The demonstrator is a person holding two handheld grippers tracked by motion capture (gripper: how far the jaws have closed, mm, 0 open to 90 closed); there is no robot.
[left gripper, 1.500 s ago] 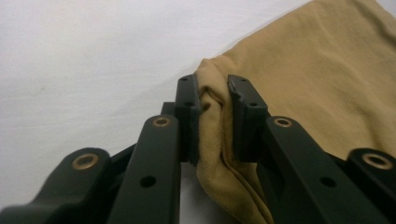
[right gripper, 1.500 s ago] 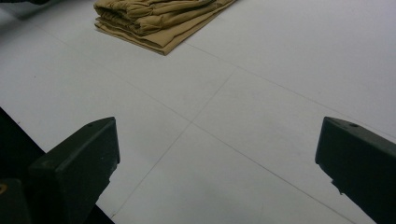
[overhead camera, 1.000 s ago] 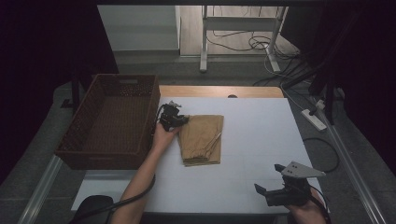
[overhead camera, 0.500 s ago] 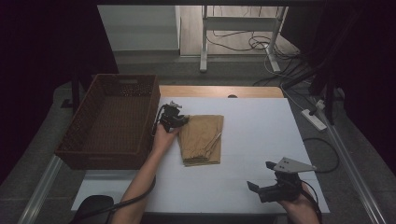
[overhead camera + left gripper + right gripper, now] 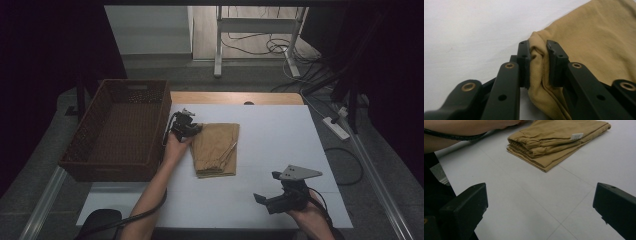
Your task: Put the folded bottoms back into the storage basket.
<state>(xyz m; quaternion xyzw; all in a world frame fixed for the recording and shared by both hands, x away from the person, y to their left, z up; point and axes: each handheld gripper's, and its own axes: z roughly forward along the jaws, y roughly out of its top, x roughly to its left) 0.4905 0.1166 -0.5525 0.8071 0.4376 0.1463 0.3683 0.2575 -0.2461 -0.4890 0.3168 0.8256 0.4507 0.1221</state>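
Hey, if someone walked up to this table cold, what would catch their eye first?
Probably the folded tan garment in the middle of the white table, with the left tongs pinching its far left corner. Next, the big brown wicker basket sitting just left of it. The right tongs hang open near the table's front edge, aimed toward the garment.
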